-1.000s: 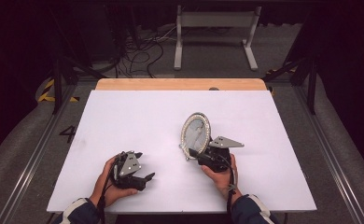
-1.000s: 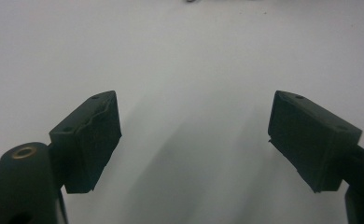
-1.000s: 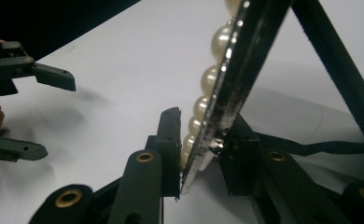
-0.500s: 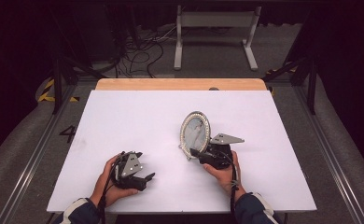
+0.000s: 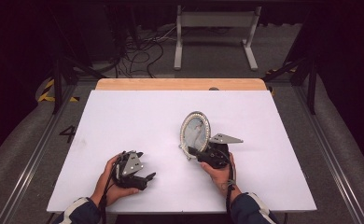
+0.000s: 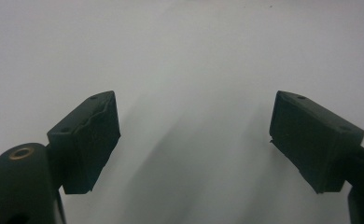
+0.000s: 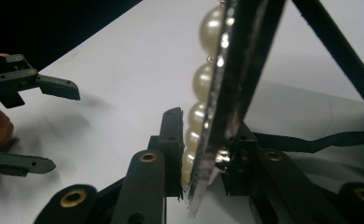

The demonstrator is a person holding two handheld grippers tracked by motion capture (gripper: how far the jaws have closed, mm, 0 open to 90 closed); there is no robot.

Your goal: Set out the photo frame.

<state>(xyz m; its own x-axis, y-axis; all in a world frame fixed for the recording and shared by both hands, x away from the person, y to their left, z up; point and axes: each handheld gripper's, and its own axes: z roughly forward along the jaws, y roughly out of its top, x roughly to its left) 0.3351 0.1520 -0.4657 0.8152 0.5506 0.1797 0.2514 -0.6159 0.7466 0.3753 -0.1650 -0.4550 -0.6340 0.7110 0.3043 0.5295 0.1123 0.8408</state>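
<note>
An oval picture frame [image 5: 195, 130] with a pearl rim stands upright near the middle of the white table [image 5: 124, 121]. My right gripper [image 5: 192, 150] holds its lower edge. In the right gripper view the frame's [image 7: 236, 56] rim sits between the two jaws, which have just been closing and press on its front and back. Its black prop leg [image 7: 339, 51] slants down behind. My left gripper [image 5: 148, 179] rests on the table at the front left, open, with only bare table between its jaws [image 6: 194, 135]. That left gripper [image 7: 61, 128] also shows far left in the right gripper view.
A wooden strip [image 5: 180, 84] runs along the table's far edge. Beyond it, cables [image 5: 138, 51] and a metal stand [image 5: 215, 23] are on the dark floor. Bare white surface lies to the left of and behind the frame.
</note>
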